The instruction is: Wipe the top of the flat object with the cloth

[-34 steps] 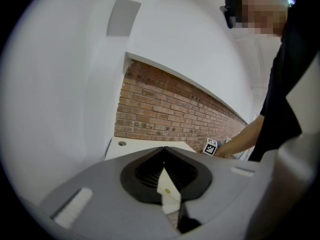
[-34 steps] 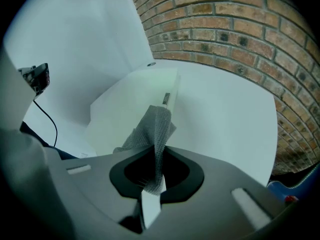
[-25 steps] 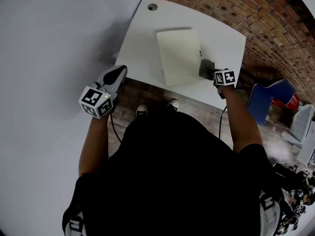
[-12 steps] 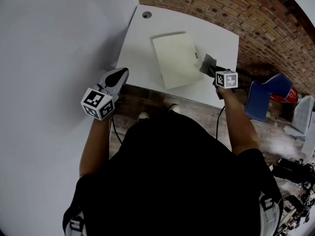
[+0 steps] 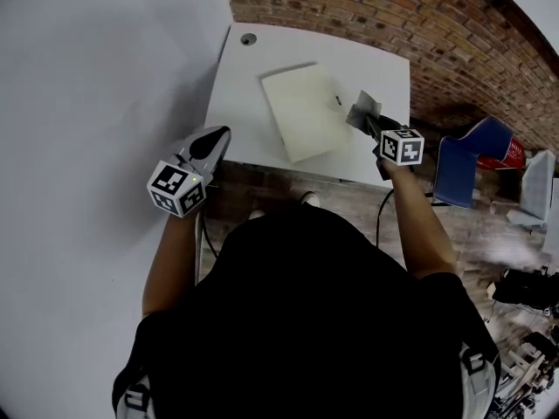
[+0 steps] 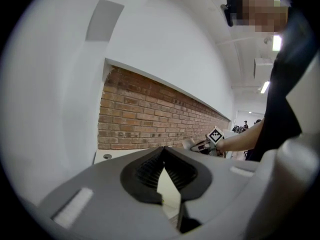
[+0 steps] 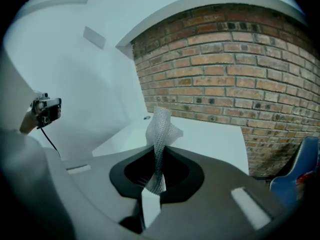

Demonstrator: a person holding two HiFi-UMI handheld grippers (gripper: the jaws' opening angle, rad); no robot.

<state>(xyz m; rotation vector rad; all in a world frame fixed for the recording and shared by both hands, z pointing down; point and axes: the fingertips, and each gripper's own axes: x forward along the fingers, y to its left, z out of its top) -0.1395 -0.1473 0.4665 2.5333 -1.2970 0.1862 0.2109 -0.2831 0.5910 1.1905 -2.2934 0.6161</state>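
right gripper [image 5: 374, 125] clamped on cloth [image 5: 362, 109], beside flat object [image 5: 300, 112] | left gripper [image 5: 217, 136] closed, empty | cloth to be laid flat, swept evenly across top

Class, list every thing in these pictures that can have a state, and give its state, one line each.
left gripper, shut, nothing between its jaws.
right gripper, shut on the cloth.
cloth, pinched at one end, free end crumpled and sticking up.
flat object, lying flat on the table, uncovered.
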